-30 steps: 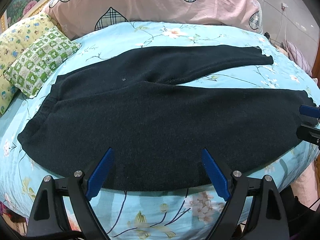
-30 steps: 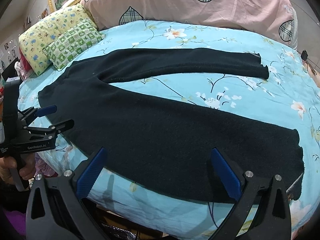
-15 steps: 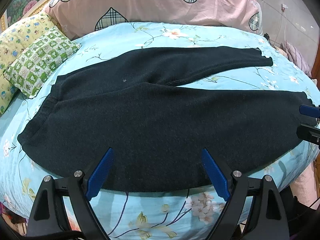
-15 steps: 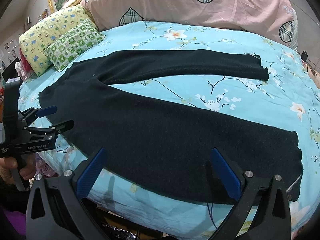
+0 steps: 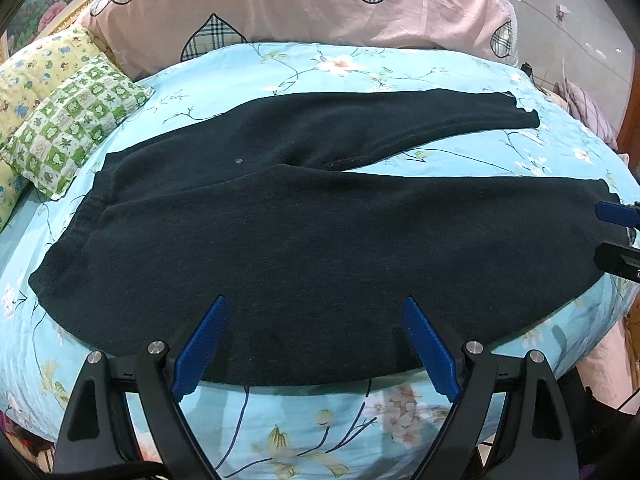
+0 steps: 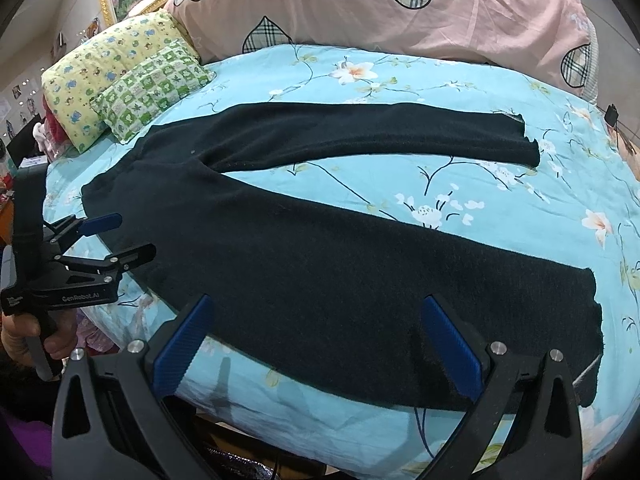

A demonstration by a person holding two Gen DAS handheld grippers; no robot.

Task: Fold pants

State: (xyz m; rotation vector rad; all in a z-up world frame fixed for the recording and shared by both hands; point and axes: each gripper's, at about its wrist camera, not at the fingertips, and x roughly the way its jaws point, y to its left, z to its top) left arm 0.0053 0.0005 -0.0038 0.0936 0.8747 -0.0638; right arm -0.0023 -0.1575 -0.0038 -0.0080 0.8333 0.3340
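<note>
Black pants lie flat on the blue floral bed, waistband at the left, both legs running right and spread in a V. They show in the right wrist view too. My left gripper is open and empty, hovering over the near edge of the near leg close to the hip. It also shows at the left of the right wrist view, open. My right gripper is open and empty above the near leg, near its cuff; its tips show at the right edge of the left wrist view.
The bed sheet drops off at the near edge just below the pants. A pink duvet with plaid hearts lies along the far side. Yellow and green pillows sit at the far left by the waistband.
Both views have shifted slightly, so the pants sit a little lower in the frames. The pants have not moved and both grippers stay open.
</note>
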